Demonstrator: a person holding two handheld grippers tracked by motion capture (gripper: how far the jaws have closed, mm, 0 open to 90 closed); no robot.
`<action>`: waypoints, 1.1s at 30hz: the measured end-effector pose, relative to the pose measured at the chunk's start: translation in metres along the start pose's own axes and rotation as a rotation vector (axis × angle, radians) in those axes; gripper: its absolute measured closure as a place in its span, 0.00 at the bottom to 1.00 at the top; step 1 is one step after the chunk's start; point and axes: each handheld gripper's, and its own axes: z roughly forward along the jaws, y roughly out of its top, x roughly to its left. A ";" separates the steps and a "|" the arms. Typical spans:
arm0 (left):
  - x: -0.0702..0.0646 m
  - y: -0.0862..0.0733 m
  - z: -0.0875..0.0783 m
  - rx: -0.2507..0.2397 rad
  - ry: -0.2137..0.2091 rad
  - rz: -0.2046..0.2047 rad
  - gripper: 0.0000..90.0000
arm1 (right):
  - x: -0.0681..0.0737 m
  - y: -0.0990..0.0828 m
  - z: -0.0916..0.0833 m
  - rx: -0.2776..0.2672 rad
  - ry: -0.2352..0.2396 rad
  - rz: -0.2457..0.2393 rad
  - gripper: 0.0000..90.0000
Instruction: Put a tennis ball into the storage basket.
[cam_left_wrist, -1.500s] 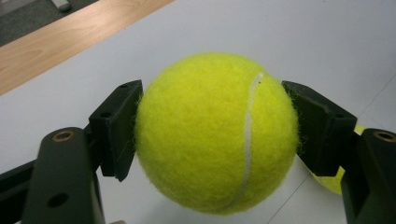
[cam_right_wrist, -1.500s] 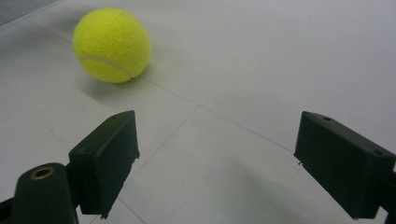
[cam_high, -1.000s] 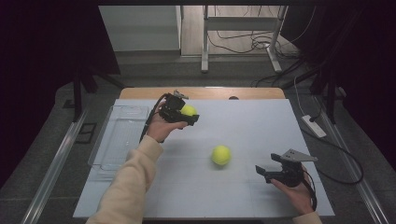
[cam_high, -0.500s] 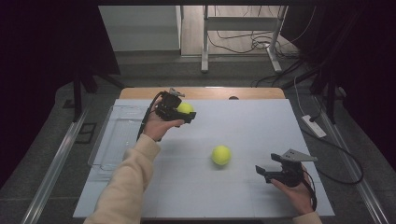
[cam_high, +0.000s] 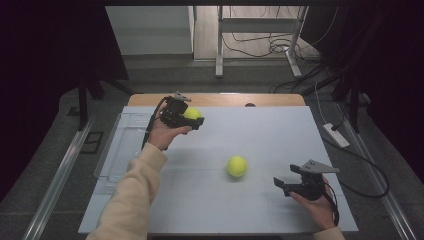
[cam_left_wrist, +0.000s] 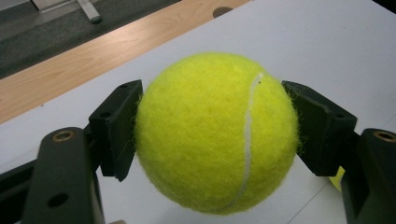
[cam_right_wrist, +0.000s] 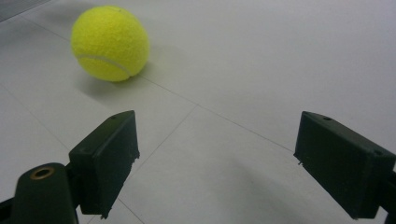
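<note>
White sheeting covers the bench (cam_high: 260, 135), and near its 11 o'clock corner the left gripper (cam_high: 192, 119) is clamped on a tennis ball (cam_high: 192, 113), lifted clear. This looks like the carry step; next comes lowering it into the clear tray (cam_high: 117, 150) at 9 o'clock. The right gripper (cam_high: 281, 185) waits wide open and empty, a second ball (cam_high: 236, 166) near it.

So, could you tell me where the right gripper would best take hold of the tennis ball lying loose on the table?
Probably across the widest middle of the loose tennis ball, one pad on each side. The right gripper already faces it with jaws open and bare table between, so a level approach along the table suits; being round, any side offers the same grip.
</note>
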 end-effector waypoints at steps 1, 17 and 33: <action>0.001 0.000 -0.001 -0.001 0.001 0.001 0.29 | 0.000 0.000 0.000 0.000 0.000 0.000 0.15; 0.013 -0.004 -0.010 -0.013 0.035 -0.018 0.29 | 0.001 0.000 0.000 0.002 0.001 -0.003 0.15; 0.030 -0.010 -0.018 -0.021 0.074 -0.062 0.29 | 0.000 0.000 0.001 0.007 -0.001 0.001 0.15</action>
